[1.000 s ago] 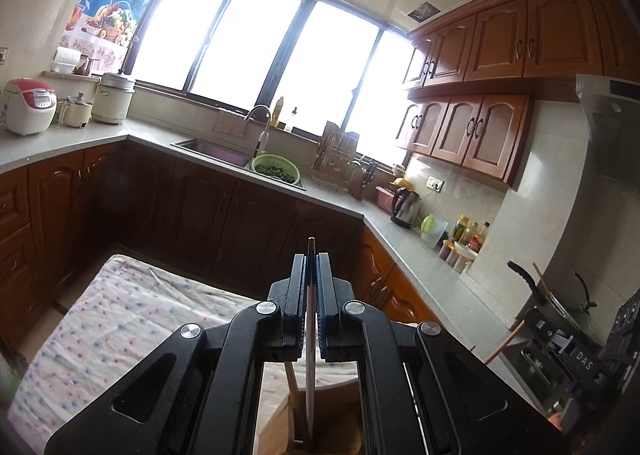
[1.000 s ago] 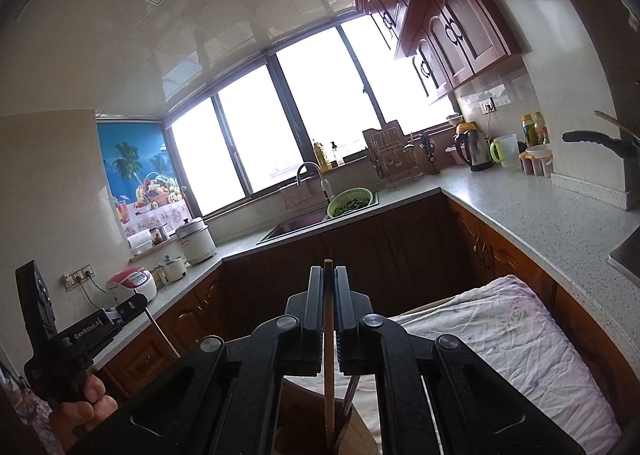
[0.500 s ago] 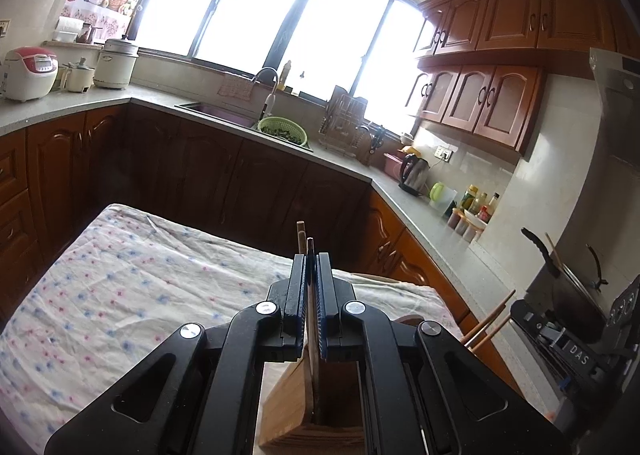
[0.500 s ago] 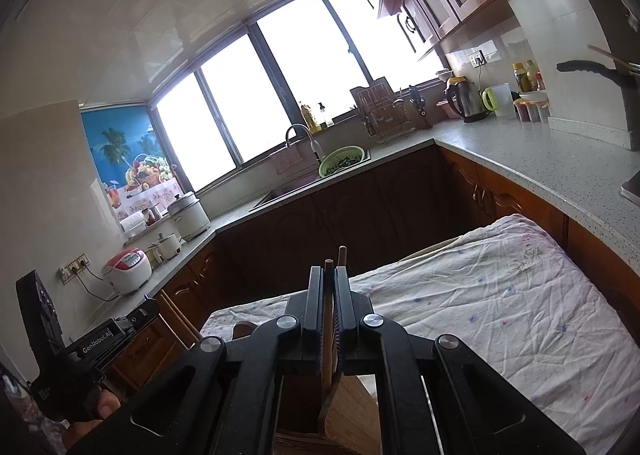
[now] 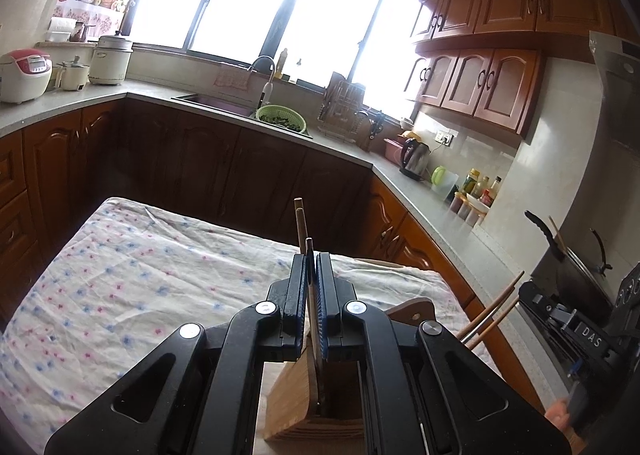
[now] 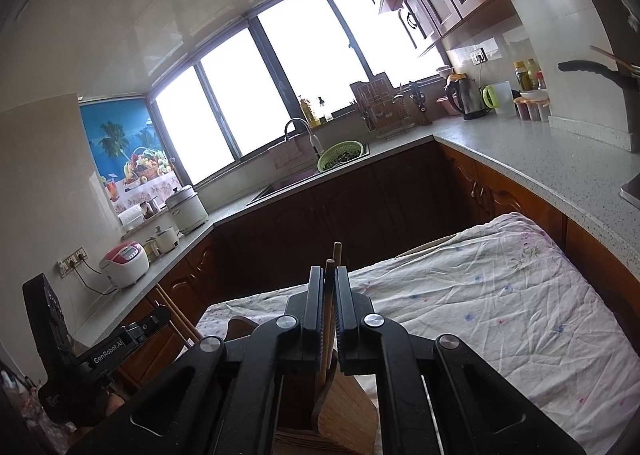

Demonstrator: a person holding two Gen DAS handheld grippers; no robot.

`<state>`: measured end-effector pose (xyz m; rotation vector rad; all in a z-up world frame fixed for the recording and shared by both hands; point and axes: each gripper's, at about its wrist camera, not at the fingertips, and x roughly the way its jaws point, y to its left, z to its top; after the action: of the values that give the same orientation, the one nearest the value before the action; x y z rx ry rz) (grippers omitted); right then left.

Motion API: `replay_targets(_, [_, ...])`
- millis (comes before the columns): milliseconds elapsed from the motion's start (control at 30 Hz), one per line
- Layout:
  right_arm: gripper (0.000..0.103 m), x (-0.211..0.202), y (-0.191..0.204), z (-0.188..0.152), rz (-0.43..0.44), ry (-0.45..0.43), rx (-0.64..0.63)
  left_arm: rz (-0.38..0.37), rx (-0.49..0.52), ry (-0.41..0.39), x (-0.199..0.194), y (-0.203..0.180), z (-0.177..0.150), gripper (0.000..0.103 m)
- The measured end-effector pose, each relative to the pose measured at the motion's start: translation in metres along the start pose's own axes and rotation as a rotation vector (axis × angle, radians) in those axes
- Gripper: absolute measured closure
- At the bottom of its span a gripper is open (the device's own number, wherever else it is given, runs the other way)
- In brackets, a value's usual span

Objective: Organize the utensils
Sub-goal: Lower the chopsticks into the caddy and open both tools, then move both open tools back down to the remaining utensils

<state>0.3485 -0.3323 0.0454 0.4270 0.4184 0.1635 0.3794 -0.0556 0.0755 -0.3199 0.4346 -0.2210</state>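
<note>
Chopsticks (image 5: 309, 295) stand pinched between the nearly closed left gripper (image 5: 311, 295), wooden holder (image 5: 320, 411) directly below; right gripper (image 6: 329, 303) likewise clamps another chopstick pair (image 6: 329, 295)

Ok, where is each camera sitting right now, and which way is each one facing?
Left wrist: on the left gripper, shut on a chopstick, looking across the wooden holder and cloth-covered table to the sink.
Right wrist: on the right gripper, shut on a chopstick, facing the windows; left gripper at lower left.
Shared: holder, table, green colander, kettle.
</note>
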Motion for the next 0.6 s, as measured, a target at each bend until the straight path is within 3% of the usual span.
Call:
replay_targets(233, [0.092, -0.001, -0.004, -0.002, 0.010, 0.008, 0.021, 0.004, -0.008, 0.009, -0.003, 0.002, 0.001, 0.098])
replay_targets(267, [0.090, -0.002, -0.005, -0.003, 0.008, 0.008, 0.026, 0.003, -0.011, 0.011, -0.004, 0.003, 0.001, 0.095])
replay_targets(333, [0.073, -0.005, -0.008, -0.003, 0.010, 0.005, 0.040, 0.001, -0.011, 0.009, -0.008, 0.003, 0.000, 0.084])
replay_targets(400, [0.062, -0.009, -0.010, -0.004, 0.013, -0.001, 0.054, 0.002, -0.009, 0.002, -0.014, 0.003, 0.000, 0.064])
replay_targets(600, [0.037, -0.022, -0.013, -0.005, 0.022, -0.008, 0.079, 0.006, 0.012, -0.005, -0.039, 0.003, -0.005, 0.040])
